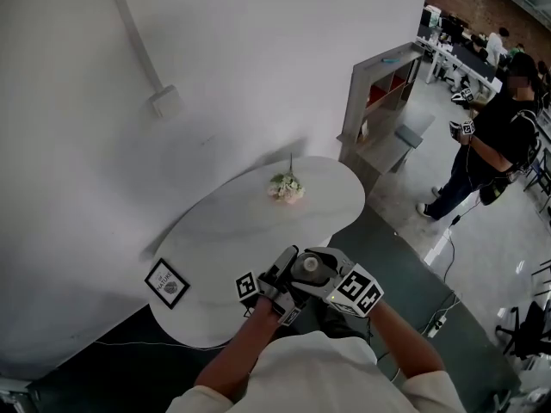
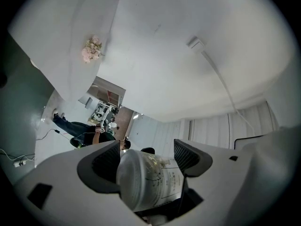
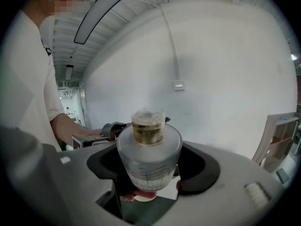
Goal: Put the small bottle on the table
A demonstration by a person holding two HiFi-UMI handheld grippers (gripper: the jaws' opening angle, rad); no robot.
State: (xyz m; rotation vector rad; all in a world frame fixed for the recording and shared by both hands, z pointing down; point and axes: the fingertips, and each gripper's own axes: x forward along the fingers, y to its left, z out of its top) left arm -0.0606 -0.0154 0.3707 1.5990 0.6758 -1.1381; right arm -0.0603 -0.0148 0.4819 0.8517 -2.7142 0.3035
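You hold the bottle (image 1: 308, 266) in the air at the bench's (image 1: 224, 231) near edge, with left gripper (image 2: 146, 161) and right gripper (image 3: 149, 166) jaws both clamped on it

White wall (image 1: 258, 58) with a cable conduit (image 1: 138, 37), dark green floor (image 1: 405, 265), open shelf unit (image 1: 357, 101), brick wall (image 1: 482, 3) beyond.

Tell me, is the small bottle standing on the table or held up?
Held up. Both the left gripper and the right gripper have their jaws on the small bottle, which is clear of the table.
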